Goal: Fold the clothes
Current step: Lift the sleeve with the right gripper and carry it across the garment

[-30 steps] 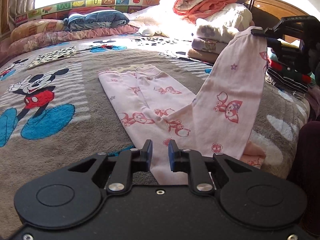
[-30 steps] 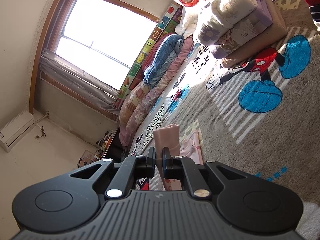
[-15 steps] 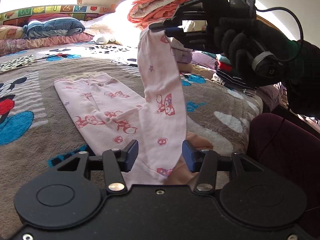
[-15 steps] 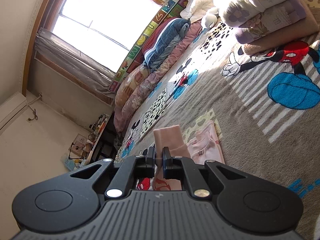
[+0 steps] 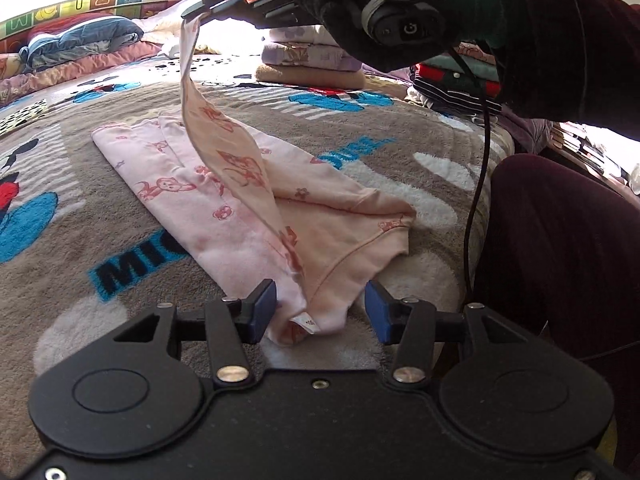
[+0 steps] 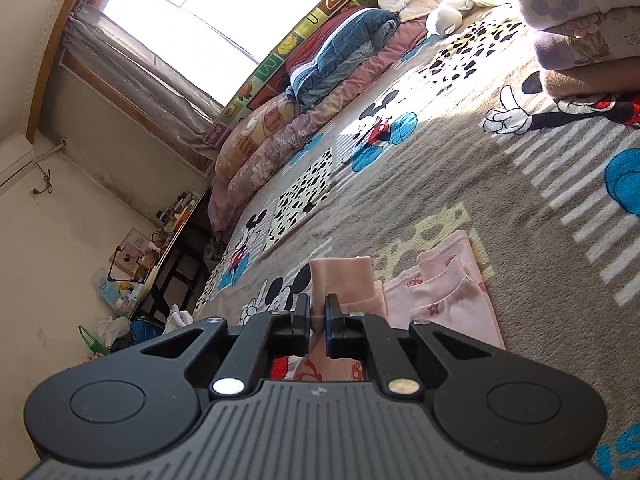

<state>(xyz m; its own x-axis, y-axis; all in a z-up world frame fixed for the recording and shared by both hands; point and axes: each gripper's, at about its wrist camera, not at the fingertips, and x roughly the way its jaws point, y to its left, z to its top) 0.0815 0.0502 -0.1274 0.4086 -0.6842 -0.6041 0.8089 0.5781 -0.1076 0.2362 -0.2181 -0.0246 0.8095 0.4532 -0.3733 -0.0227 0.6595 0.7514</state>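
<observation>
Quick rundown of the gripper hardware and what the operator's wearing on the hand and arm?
Left gripper: matte black plastic body, two round caps, silver pivot screws, blue pads on the fingers. Right gripper: same black linkage over a ribbed grey top plate. The right hand wears a black knit glove and a dark maroon sleeve; a thin black cable hangs below it.

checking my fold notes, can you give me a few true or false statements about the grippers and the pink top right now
1. The right gripper is shut on the pink top's sleeve. True.
2. The left gripper clamps the top. False: its jaws stand apart, the pads off the cloth.
3. The top lies on a bare wooden table. False: it lies on a cartoon blanket.
4. The held sleeve is raised above the rest of the top. True.
</observation>
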